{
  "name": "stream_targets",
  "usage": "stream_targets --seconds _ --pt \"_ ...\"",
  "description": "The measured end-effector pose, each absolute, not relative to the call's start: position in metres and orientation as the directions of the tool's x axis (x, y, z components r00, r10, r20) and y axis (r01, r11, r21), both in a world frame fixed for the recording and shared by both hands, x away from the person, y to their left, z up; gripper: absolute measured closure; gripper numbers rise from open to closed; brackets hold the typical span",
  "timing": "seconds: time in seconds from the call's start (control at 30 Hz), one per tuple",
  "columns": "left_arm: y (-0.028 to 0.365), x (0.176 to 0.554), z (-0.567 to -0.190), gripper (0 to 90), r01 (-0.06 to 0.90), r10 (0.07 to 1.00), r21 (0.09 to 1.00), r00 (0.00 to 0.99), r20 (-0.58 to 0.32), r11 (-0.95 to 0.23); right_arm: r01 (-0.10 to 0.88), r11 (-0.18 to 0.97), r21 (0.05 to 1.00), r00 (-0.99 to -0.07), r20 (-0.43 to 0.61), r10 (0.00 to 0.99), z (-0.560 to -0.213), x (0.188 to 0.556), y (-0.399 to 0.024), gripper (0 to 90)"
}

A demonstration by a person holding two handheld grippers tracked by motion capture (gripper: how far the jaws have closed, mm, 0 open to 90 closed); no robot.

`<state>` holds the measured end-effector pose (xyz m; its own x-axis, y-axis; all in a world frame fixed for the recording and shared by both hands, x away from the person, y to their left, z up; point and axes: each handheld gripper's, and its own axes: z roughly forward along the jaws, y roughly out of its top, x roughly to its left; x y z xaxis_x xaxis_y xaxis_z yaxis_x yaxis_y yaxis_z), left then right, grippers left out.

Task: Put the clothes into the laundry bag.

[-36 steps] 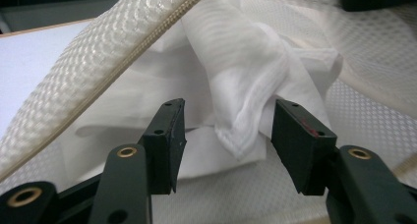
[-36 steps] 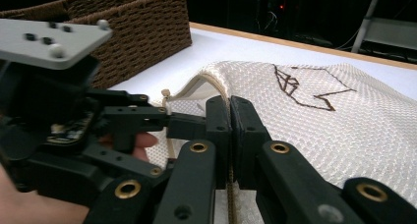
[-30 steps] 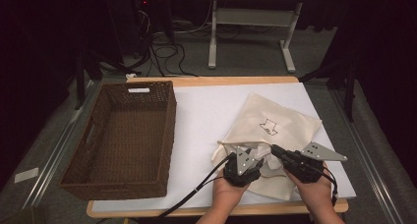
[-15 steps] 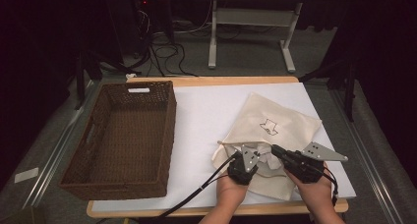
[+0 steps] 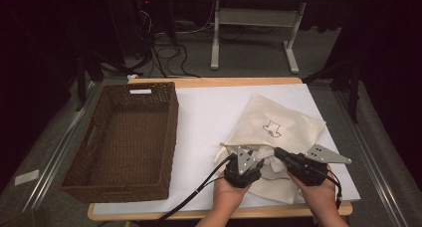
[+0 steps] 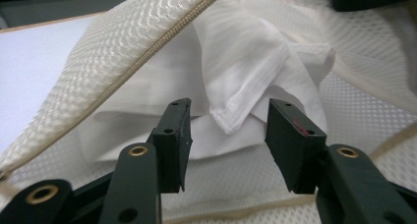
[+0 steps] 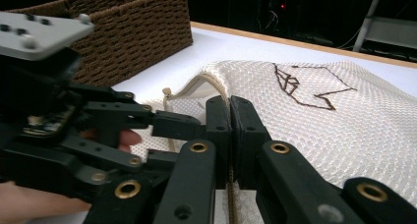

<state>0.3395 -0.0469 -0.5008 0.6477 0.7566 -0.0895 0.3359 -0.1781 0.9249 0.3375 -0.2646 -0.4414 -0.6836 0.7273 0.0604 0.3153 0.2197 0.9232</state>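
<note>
A cream mesh bag (image 5: 286, 125) with a dark stitched emblem lies on the white table (image 5: 209, 112), its zipped mouth facing the person. My left gripper (image 5: 253, 156) is at that mouth. In the left gripper view its jaws (image 6: 228, 130) stand apart and have just been opening. A folded white cloth (image 6: 246, 62) inside the bag lies between them, and the pads do not press on it. The bag's zipper (image 6: 147, 52) arches above the cloth. My right gripper (image 7: 230, 118) is shut on the bag's zipper edge (image 7: 216, 86), just right of the left gripper.
A brown wicker basket (image 5: 129, 132) stands on the left half of the table. The wooden front edge (image 5: 199, 214) runs just under the person's hands. Beyond the table are cables and a metal stand (image 5: 254, 33) on the floor.
</note>
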Motion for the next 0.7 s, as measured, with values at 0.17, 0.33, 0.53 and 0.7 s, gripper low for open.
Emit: stream_targets --seconds 0.17,0.33,0.53,0.7 --pt "-0.03 0.327 -0.494 52.3 0.315 0.75 0.932 0.657 -0.077 -0.18 0.31 0.225 0.924 -0.685 0.053 0.726 -0.442 0.337 -0.264 88.4" --pt "-0.002 0.315 -0.485 52.8 0.301 0.759 0.933 0.649 -0.048 -0.199 0.314 0.234 0.92 -0.691 0.052 0.721 -0.444 0.337 -0.264 88.4" --pt "0.031 0.303 -0.481 52.8 0.303 0.77 0.927 0.638 -0.025 -0.221 0.334 0.268 0.904 -0.701 0.048 0.712 -0.45 0.336 -0.259 88.3" --pt "0.047 0.302 -0.489 52.8 0.317 0.784 0.932 0.618 -0.064 -0.174 0.365 0.321 0.874 -0.714 0.042 0.699 -0.46 0.335 -0.251 88.2"
